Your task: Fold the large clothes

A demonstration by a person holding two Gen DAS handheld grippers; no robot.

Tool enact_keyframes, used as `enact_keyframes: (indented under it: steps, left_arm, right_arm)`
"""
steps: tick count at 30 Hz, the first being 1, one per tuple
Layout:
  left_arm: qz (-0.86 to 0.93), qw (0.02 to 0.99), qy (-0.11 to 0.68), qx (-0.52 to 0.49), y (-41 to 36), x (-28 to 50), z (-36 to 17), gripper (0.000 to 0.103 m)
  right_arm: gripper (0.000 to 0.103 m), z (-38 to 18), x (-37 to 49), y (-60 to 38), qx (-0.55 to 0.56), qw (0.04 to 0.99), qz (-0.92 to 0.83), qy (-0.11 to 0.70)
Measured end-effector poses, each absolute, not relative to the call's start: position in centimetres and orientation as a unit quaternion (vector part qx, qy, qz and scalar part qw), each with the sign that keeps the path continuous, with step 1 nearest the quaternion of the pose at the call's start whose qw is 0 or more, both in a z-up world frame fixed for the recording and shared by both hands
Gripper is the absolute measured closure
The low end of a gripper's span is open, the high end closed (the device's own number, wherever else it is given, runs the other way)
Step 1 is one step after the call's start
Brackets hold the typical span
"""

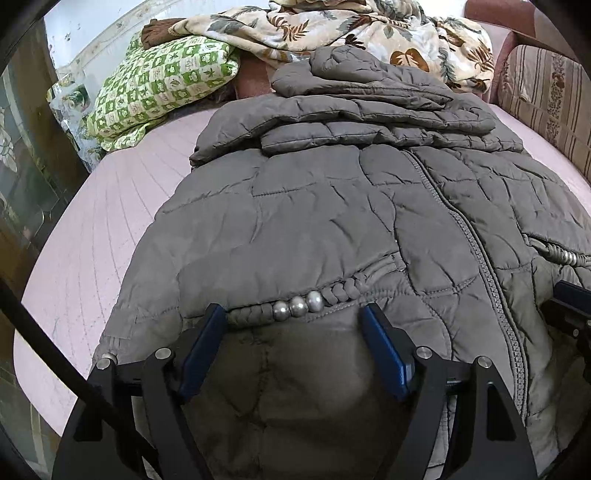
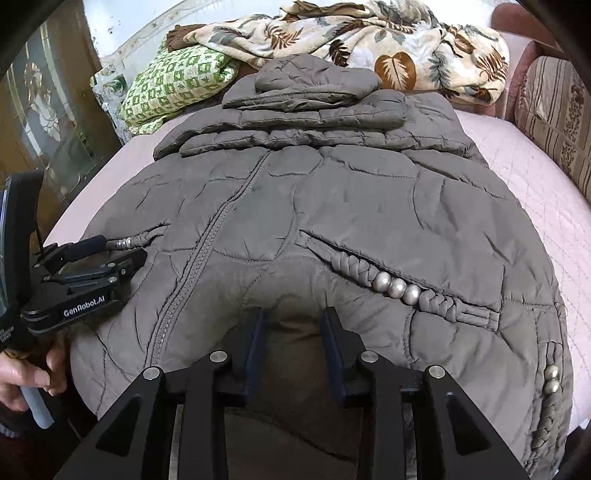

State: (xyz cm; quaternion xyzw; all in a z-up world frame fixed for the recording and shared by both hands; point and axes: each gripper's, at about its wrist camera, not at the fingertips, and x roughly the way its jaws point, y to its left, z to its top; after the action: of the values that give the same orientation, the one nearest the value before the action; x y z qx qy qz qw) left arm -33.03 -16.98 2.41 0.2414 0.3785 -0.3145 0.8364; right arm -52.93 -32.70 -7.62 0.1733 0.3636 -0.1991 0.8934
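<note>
Jacket (image 1: pixel 332 206) – grey quilted puffer, lies front-up w/ zip (image 1: pixel 476 258) closed on the pink bed cover (image 1: pixel 92 229); sleeves (image 1: pixel 369 114) already folded across the chest, hood end far from us, hem nearest.

L to R:
- Left gripper (image 1: pixel 293 321): tongs spread wide, hanging just over the hem area near the braided pocket trim w/ beads (image 1: pixel 297 304). Pads not pressing on cloth; nothing pinched.
- Zip runs up the centre, between the two tools.
- Right gripper (image 2: pixel 293 325): tongs part-open, narrower than the left. Fabric bulges up between the pads, but we see gaps either side, so we judge no grip yet. Second beaded pocket trim (image 2: pixel 397 288) just to its right.

Handling, our judgement: padded, soft, bulky; prob. light for its size but springy, so folds will puff back. Shell looks smooth, maybe slippery, so take a deep bite, not a skin pinch. Best holds: hem corners, one per tool, clear of beads and zip teeth, which are hard and could slip from the pads. Lift both together, carry hem toward the sleeves.

Bkgd: green checked pillow (image 1: pixel 162 85), leaf-print blanket (image 1: pixel 332 26) beyond the hood.
</note>
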Motion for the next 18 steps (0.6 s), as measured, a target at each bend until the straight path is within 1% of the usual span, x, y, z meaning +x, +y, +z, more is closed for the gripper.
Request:
enact_keyframes:
  steps: [4,8,13,15,17,18]
  left_arm:
    - [-0.314,0.842,0.374,0.23,-16.0,-33.5,2.9,0.027]
    - [-0.319,0.847,0.365,0.218,-14.9,-34.3,3.5,0.027]
    - [-0.321,0.847,0.363,0.216,-14.6,-34.5,4.2,0.027]
    - [-0.31,0.858,0.345,0.223,-14.3,-34.0,4.9,0.027]
    - [-0.298,0.867,0.335,0.22,-13.8,-33.0,5.5,0.027]
    - [-0.29,0.87,0.335,0.215,-13.4,-32.2,5.7,0.027]
  right_arm:
    - [0.067,-7.4,-53.7,-32.2,0.162,0.9,-0.198,0.353]
    - [0.067,-6.0,-55.9,-31.9,0.169,0.912,-0.193,0.322]
    - [0.067,-5.5,-57.3,-33.0,0.196,0.909,-0.206,0.305]
    - [0.066,-4.8,-57.9,-33.7,0.202,0.909,-0.216,0.294]
    - [0.057,-3.6,-59.0,-35.0,0.211,0.911,-0.229,0.271]
    - [0.055,-3.1,-59.6,-35.6,0.206,0.914,-0.235,0.257]
